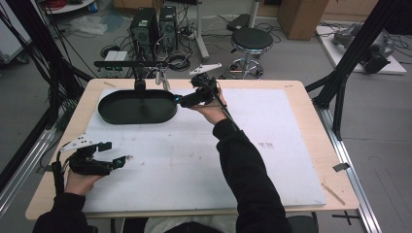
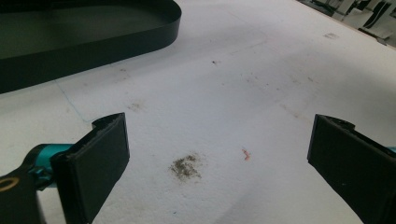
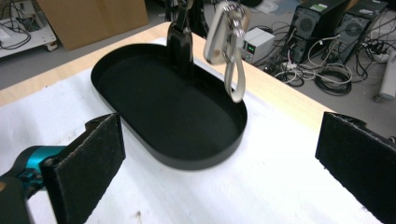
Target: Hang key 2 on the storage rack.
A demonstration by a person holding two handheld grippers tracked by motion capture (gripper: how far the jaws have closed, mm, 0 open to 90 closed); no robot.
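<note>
R gripper (image 1: 180, 100) fingers spread wide, empty, just off the black oval tray (image 3: 140, 88) rim at its 3 o'clock; a silver carabiner (image 3: 227, 42) hangs above the tray's far edge beside a black clip (image 3: 180, 39). Judged early: nothing grasped, tray empty. L gripper (image 1: 122, 160) open, idle at desk's (image 1: 301, 160) 8 o'clock. Reach path looks free.

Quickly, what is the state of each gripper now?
Left gripper: open, holding nothing, above the white mat.
Right gripper: open, holding nothing, near the black tray.
</note>
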